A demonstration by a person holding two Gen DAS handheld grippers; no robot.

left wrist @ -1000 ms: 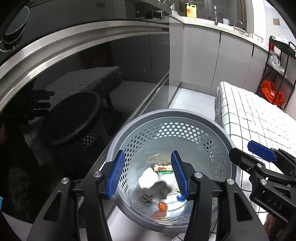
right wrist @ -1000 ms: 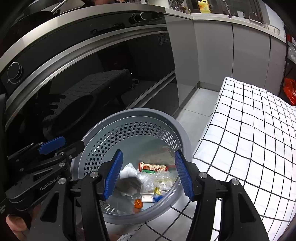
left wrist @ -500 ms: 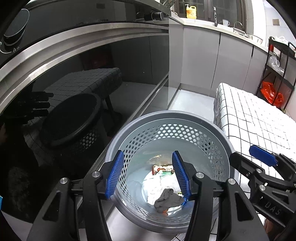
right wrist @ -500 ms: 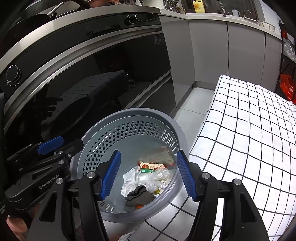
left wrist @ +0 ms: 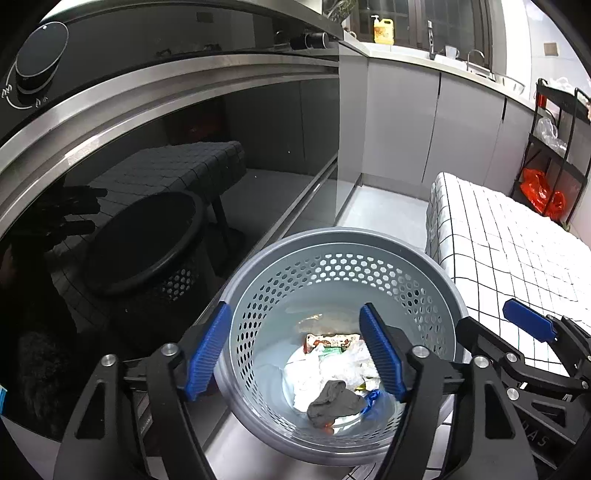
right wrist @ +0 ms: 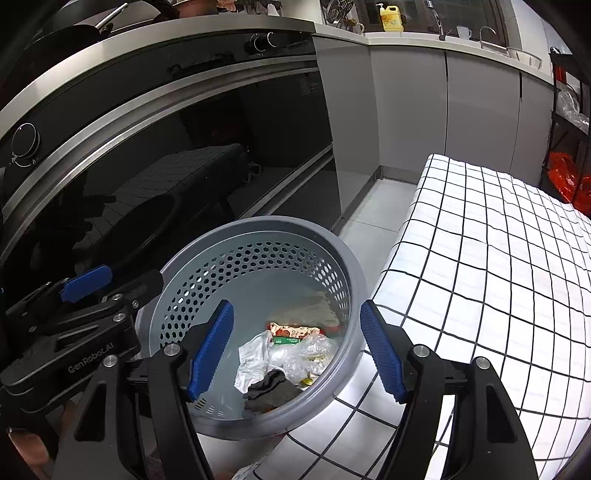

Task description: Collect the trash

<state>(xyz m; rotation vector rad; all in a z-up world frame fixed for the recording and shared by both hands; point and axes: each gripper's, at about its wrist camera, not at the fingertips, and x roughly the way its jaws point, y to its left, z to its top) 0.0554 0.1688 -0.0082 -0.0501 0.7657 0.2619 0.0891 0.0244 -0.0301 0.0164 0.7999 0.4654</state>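
Bin (left wrist: 424, 266), grey, perforated wall, stands on the floor between the dark oven front (left wrist: 184, 166) at left and the checked cloth (left wrist: 498, 240) at right; cloth edge just beside the bin rim.
Trash lies at the bin bottom: grey sock (left wrist: 332, 402) on top, nearest; white tissue (left wrist: 325, 373) under it; red-and-green wrapper (left wrist: 330, 341) just beyond; clear plastic (right wrist: 306, 354) to the right of the tissue; a small blue scrap (left wrist: 371, 398) touching the sock's right side; something orange under the sock, too hidden to name.
Left tool (left wrist: 301, 350): released, jaws have just been opening; nothing pressed between the pads; hangs above the bin, bin contents seen through the gap.
Right tool (right wrist: 297, 349): released likewise, jaws have just been opening; pads free of any item; over the bin's right half, right finger above the rim.
Each tool shows in the other's view, side by side, apart.
Far: grey cabinets (right wrist: 424, 110); yellow bottle (right wrist: 389, 16) on the tabletop; black rack (left wrist: 554, 147) at far right with an orange bag (left wrist: 539, 192).
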